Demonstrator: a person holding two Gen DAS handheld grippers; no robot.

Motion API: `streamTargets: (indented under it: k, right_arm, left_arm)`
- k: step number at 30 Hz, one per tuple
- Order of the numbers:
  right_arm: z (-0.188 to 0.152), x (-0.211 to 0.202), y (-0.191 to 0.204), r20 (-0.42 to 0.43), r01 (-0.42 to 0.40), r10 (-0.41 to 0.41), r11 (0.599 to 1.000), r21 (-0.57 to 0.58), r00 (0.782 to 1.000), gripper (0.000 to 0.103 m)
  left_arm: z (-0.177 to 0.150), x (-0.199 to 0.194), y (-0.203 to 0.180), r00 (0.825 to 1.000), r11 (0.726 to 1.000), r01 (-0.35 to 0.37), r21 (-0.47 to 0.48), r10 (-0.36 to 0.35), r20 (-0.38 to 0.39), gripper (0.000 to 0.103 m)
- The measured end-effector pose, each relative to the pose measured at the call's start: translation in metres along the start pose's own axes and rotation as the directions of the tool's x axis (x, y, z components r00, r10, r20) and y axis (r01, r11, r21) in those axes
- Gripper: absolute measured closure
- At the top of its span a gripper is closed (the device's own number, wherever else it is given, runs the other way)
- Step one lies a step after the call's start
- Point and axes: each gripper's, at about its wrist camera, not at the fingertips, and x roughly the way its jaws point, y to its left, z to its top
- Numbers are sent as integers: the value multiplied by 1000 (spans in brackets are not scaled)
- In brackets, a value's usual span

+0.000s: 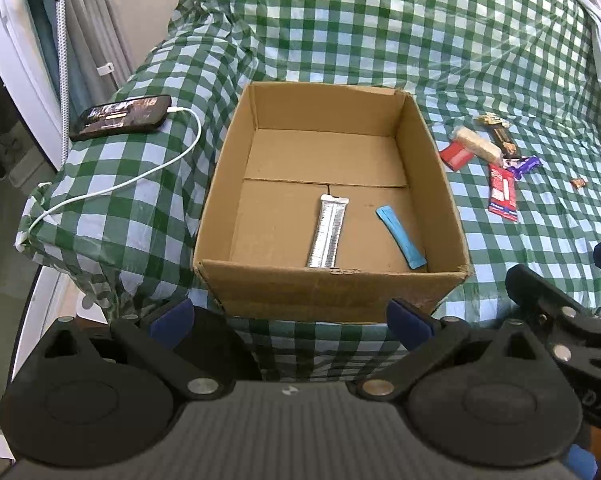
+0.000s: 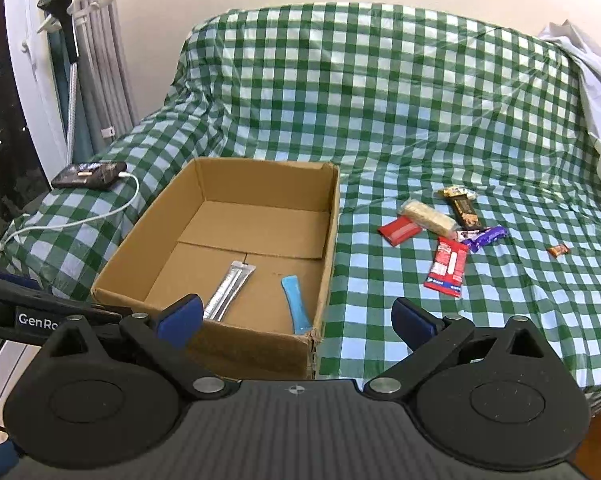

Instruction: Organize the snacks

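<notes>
Blue-padded fingers (image 1: 171, 317) of the left gripper (image 1: 290, 318) stand wide apart, nothing between them, hanging over the near edge of the surface just short of the cardboard box (image 1: 328, 288). Right gripper (image 2: 296, 320): also spread wide and empty, its left pad in front of the box's near wall, its right pad over bare cloth.

Surface: covered in a green-and-white checked cloth (image 2: 400, 120), draped up and over a raised back; whether a bed or a couch lies under it I cannot tell.

Box: open-topped, flaps absent or folded away, sitting on the cloth. Inside, on the floor of the near half, a silver sachet (image 1: 327, 232) lies lengthwise, and just to its right a blue stick pack (image 1: 400, 236) lies slightly angled, apart from the sachet. Far half of the box floor bare.

Right of the box, on the cloth, a loose cluster of snacks: a red-and-blue wrapper (image 2: 446, 268) nearest, then a small red packet (image 2: 399, 230), a pale oat-type bar (image 2: 428, 216), a purple wrapper (image 2: 484, 237), a dark brown bar (image 2: 464, 204) farthest. A small brown sweet (image 2: 559, 250) lies by itself further right.

Left of the box, a black phone (image 1: 120, 117) rests on the cloth with a white cable (image 1: 140, 174) plugged in, trailing toward the near left corner.
</notes>
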Motion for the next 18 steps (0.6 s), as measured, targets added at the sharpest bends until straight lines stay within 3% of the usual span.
streamTargets:
  k: [4, 18]
  right_arm:
    - [-2, -12, -3, 29, 4, -4, 1000, -4, 1000, 1]
    - [-6, -30, 4, 52, 5, -4, 1000, -9, 999, 1]
  left_arm:
    - [-6, -14, -1, 999, 1000, 0, -29, 1, 46, 0]
    - [-19, -26, 9, 998, 999, 28, -36, -26, 55, 0]
